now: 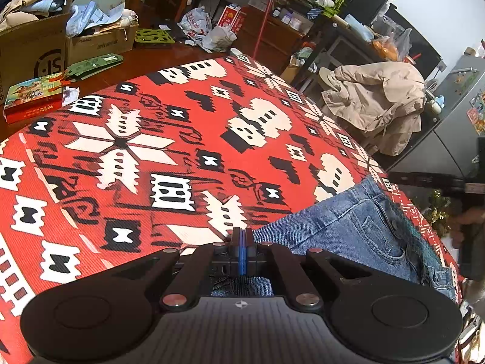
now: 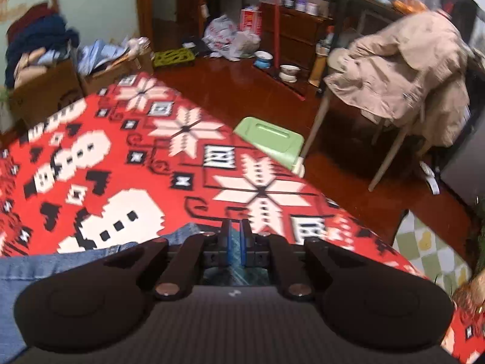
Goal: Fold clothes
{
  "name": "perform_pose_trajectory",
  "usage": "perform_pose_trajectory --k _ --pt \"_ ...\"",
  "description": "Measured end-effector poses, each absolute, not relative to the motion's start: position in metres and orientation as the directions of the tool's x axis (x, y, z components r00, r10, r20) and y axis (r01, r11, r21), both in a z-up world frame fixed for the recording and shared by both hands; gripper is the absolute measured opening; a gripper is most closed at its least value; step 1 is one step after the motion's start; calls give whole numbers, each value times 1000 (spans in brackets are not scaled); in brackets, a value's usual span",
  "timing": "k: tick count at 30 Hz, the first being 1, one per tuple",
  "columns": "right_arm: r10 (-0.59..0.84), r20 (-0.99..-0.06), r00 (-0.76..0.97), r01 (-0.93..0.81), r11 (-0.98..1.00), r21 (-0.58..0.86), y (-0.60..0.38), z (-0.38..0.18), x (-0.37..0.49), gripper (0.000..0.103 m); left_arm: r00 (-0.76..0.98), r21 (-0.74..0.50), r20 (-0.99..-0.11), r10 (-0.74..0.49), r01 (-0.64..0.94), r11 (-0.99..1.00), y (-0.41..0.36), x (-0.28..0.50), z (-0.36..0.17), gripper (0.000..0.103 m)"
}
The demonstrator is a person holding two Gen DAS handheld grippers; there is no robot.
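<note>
Red patterned cloth with white snowflake shapes [image 1: 169,139] covers your worktop in a cluttered room.

Your left view shows the blue denim jeans [image 1: 357,227] lying at the cloth's right edge, with your left gripper [image 1: 241,236] clenched tight beside them. Your right view alone shows a pale green plastic stool [image 2: 272,139] on the floor; there your right gripper [image 2: 235,233] stands barely parted, with blurred fabric between its fingers and the jeans lower left.

Cloth, denim, matt plastic and polished wood

The desk cloth [image 1: 188,151] is a ribbed, matt woven fabric in red, white and black; the jeans [image 1: 348,227] are coarse blue denim with stitched seams. The left tongs [image 1: 242,239] are matt black plastic with shiny metal rivets. The floor [image 2: 230,88] is glossy reddish wood; the far-left boxes [image 1: 33,51] are dull brown cardboard.
</note>
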State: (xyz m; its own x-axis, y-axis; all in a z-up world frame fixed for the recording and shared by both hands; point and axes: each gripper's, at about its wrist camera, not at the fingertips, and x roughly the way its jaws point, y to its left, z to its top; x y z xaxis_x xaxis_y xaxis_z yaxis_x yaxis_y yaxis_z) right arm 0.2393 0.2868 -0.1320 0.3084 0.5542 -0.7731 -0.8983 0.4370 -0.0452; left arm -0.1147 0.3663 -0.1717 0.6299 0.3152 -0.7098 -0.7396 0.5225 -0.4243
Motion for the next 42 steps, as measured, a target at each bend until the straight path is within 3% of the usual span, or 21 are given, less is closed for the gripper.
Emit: perform_pose_trajectory --k 5,12,22,33,35,42 --pt "561 -769 306 -876 482 2 234 -105 248 5 628 -397 -715 307 -726 562 366 -112 -164 0" --pt "512 -787 346 -827 562 3 134 -108 246 5 662 -367 -699 270 -656 660 350 -90 -146 0" --pt "470 -771 430 -617 776 130 -14 -130 249 6 719 -333 -691 73 -407 851 295 -8 -125 0" --pt "475 -760 443 -604 785 139 -27 -165 253 1 669 -344 -728 -146 -173 923 222 105 -140 0" --pt "470 -747 469 -586 799 135 -26 -162 259 5 667 -352 -726 -167 -152 924 212 123 -138 0" --pt "478 -747 462 -605 786 128 -12 -168 275 5 668 -380 -698 -258 -41 924 183 180 -136 0"
